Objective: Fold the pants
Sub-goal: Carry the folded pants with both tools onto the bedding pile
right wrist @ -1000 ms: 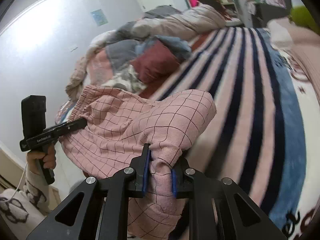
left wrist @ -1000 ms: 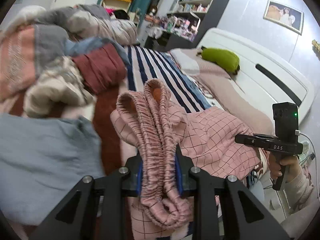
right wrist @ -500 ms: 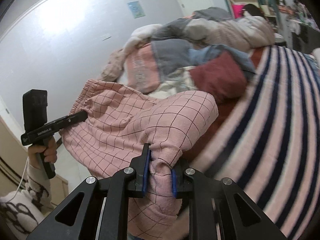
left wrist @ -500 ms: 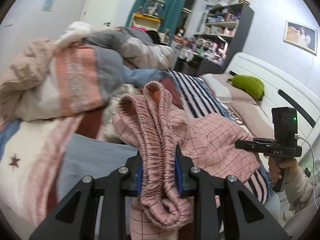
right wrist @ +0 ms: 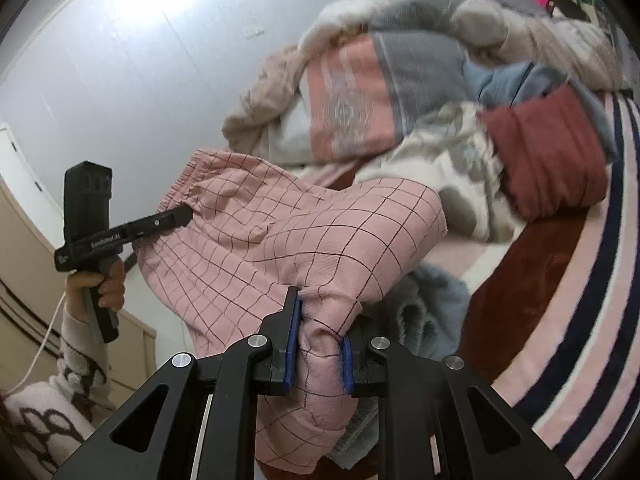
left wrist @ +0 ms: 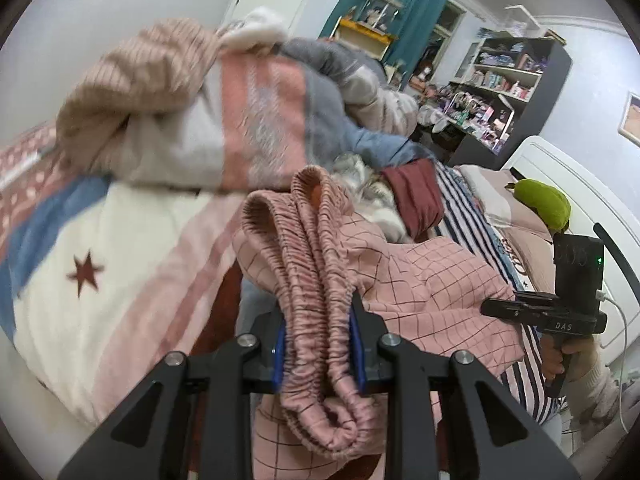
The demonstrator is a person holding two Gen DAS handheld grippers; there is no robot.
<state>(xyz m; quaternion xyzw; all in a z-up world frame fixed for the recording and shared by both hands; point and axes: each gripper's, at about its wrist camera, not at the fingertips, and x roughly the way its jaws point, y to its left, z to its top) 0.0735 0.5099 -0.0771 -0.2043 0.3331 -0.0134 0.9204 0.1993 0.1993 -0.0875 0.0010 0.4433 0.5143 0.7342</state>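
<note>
Left wrist view: left gripper is closed on the gathered elastic waistband of the pants, the band bunched between both blue pads. Pink checked cloth runs from there toward 3 o'clock, where the right gripper meets its far end, held in the right hand.

Right wrist view: right gripper is clamped on a fold of the pants, cloth filling the gap between the pads. Left gripper sits at 9 o'clock with its tip at the waistband, gripped by the left hand. Pants hang spread between the two grippers, raised above the bed.

Bed carries a heap of blankets at 12 o'clock in the left view and a dark red cloth at 2 o'clock in the right view. Green pillow lies near the headboard at 3 o'clock. Shelves stand at 2 o'clock.
</note>
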